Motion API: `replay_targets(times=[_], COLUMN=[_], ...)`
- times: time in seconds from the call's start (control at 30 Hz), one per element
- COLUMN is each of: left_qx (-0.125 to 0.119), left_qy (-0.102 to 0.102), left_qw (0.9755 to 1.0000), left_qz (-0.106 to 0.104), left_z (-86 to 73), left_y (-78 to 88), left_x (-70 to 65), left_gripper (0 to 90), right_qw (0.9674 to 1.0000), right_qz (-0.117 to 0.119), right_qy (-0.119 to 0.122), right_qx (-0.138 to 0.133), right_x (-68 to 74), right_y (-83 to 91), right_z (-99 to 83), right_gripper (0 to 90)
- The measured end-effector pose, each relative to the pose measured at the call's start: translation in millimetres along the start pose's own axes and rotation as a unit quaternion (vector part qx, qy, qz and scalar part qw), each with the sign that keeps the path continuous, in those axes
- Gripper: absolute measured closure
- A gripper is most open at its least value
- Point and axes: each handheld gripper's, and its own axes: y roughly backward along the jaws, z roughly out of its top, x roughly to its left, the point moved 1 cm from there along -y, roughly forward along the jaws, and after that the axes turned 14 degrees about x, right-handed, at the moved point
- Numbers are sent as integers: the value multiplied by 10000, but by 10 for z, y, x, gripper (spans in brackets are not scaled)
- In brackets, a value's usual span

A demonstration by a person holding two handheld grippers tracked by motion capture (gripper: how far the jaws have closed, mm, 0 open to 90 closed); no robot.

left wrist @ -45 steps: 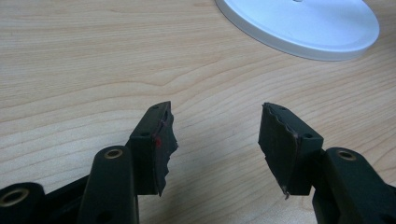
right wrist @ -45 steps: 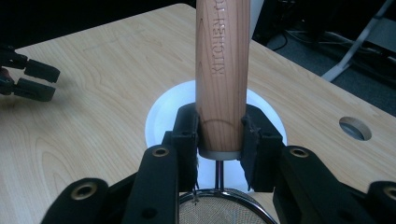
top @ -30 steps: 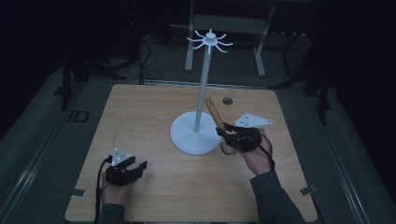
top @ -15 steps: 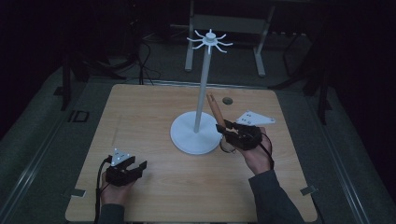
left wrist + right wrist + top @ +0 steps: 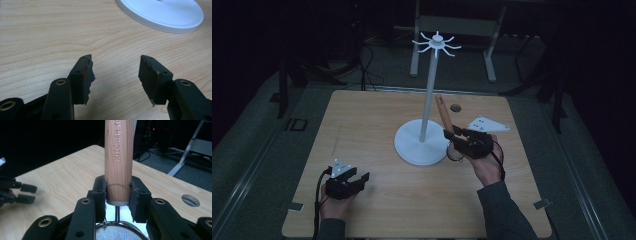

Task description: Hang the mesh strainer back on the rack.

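Observation:
A small strainer with a wooden handle [image 5: 118, 160] and a round metal mesh bowl [image 5: 117, 232] is held upright-tilted by my right gripper [image 5: 118, 195], whose jaws are shut on the handle's lower end. In the high view the handle [image 5: 443, 114] leans up beside the white hanging stand [image 5: 428, 100], and my right gripper [image 5: 458, 140] sits just right of the stand's round base [image 5: 412, 147]. My left gripper [image 5: 354, 180] rests at the table's front left, open with nothing between its pads [image 5: 86, 75].
The wooden table [image 5: 362, 125] has a round hole [image 5: 455, 107] behind the right hand. The stand's hooked crown [image 5: 436, 42] rises high above the table. A metal frame [image 5: 452, 30] and cables lie on the dark floor beyond the far edge.

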Motion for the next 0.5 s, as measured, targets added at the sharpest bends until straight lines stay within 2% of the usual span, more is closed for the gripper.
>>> replay_targets(times=[0.5], left_qx=[1], left_qy=[0], left_qw=[10000], left_qz=[-1], left_z=[1], left_y=[-4], left_x=[-2], left_gripper=[448], right_qw=[9992], right_qz=[-31], right_qy=[-239], right_qx=[-305], right_x=[-42], right_y=[73], right_z=[67], right_gripper=[695])
